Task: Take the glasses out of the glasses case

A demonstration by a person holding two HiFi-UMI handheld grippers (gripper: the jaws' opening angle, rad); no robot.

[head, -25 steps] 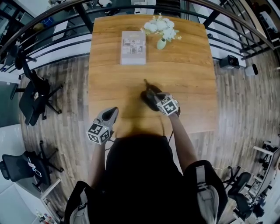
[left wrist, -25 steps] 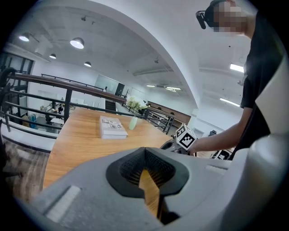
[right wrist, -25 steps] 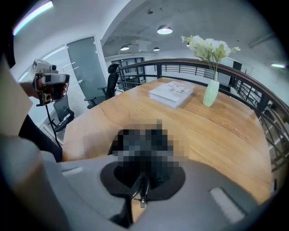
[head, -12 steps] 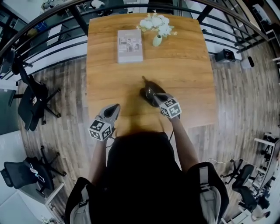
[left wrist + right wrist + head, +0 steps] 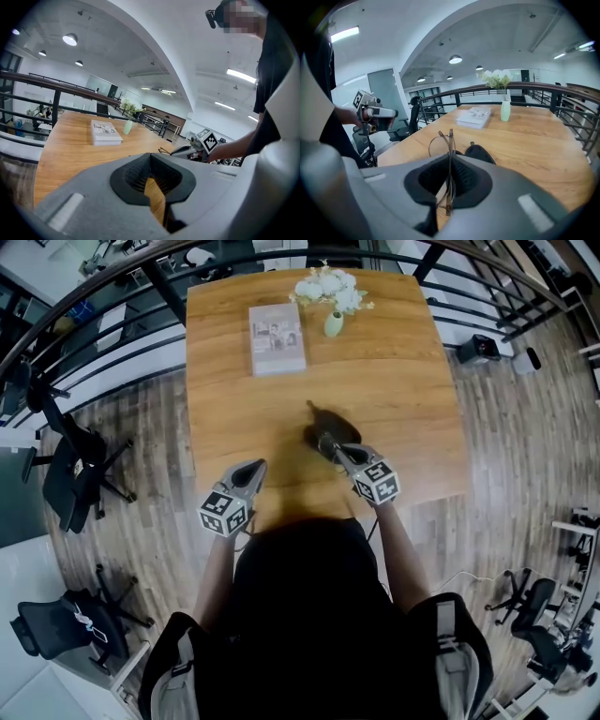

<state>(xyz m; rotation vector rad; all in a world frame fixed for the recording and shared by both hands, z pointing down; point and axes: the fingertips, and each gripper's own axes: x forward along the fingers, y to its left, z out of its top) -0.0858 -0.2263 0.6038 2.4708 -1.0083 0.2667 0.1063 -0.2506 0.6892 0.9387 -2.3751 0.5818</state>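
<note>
Right gripper view gave no readable brand on the thin wire-framed glasses (image 5: 449, 140); the print on the book (image 5: 474, 116) at centre frame was too small to read. The right hand-held gripper (image 5: 449, 180) was clenched on the glasses, gripping the frame edge-on, with the lenses rising above its jaws. Just beyond, the dark glasses case (image 5: 481, 153) lay on the bench (image 5: 534, 154).

In the head view the case (image 5: 328, 433) sat mid-frame at the tip of the right hand-held gripper (image 5: 337, 449). The left hand-held gripper (image 5: 251, 471) hovered at the lower left by the bench edge, well apart from the case. Its own view showed the jaws (image 5: 154, 192) a narrow slit apart with only bench wood between them.

A pale green vase (image 5: 333, 325) of white flowers stood beside the book at the top, near a dark railing (image 5: 112, 296).
</note>
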